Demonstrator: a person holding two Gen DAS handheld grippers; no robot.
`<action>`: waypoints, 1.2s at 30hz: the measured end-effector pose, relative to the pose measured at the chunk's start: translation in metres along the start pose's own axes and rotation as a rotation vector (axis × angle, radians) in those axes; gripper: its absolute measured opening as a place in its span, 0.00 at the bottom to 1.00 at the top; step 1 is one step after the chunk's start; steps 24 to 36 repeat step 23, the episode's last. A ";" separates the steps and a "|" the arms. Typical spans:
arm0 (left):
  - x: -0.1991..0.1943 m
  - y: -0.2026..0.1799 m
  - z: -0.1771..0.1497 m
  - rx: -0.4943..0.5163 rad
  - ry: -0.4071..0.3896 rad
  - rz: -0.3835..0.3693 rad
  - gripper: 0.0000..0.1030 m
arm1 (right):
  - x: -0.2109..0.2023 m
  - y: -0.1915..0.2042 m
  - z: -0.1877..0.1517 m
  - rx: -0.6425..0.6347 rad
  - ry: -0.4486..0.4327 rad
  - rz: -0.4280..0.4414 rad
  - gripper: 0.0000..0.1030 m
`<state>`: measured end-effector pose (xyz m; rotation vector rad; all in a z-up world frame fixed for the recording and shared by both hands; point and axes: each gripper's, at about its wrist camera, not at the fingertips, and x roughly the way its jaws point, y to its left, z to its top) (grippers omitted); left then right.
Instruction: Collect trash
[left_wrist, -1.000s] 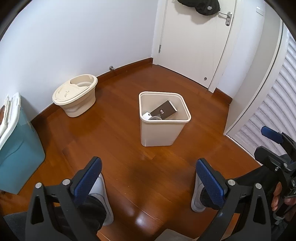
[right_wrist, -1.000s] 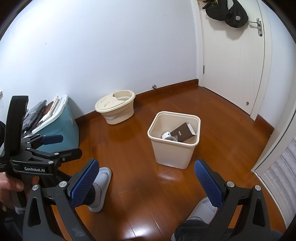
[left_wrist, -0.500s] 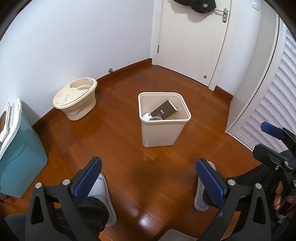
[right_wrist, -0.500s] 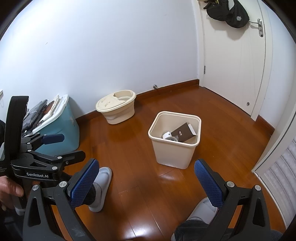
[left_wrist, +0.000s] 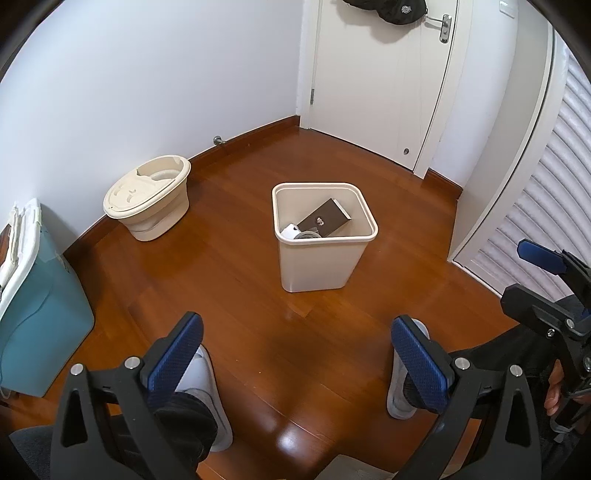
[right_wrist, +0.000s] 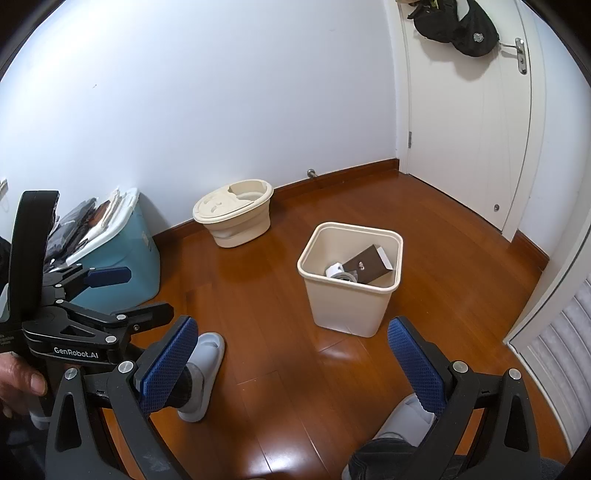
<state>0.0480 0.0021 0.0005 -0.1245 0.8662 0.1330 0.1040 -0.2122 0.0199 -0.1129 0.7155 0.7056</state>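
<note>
A cream waste bin (left_wrist: 317, 266) stands on the wooden floor ahead; it also shows in the right wrist view (right_wrist: 347, 299). Inside lie a dark brown box (left_wrist: 325, 221) and white and grey trash (left_wrist: 297, 233); the box also shows in the right wrist view (right_wrist: 365, 266). My left gripper (left_wrist: 297, 354) is open and empty, held above the floor short of the bin. My right gripper (right_wrist: 291, 354) is open and empty too. Each gripper shows at the other view's edge.
A cream mop bucket (left_wrist: 147, 203) sits by the white wall. A teal storage box (left_wrist: 33, 306) with stuff on top stands at the left. A white door (left_wrist: 376, 81) with black bags hung on it is behind. A louvred door (left_wrist: 535, 206) is at right. My slippered feet (left_wrist: 201, 391) are below.
The left wrist view has tilted up and drawn back slightly, so the bin and bucket sit a little lower and farther. The right gripper has barely moved. Both stay open.
</note>
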 end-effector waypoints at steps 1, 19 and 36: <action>0.000 0.000 0.000 0.001 0.000 0.003 1.00 | 0.000 0.000 0.000 0.000 0.000 0.000 1.00; -0.014 -0.002 -0.002 -0.004 -0.085 0.086 1.00 | 0.000 0.001 0.000 0.000 0.002 -0.001 1.00; -0.008 -0.009 -0.001 0.043 -0.067 0.074 1.00 | 0.000 0.001 0.001 -0.005 0.005 0.000 1.00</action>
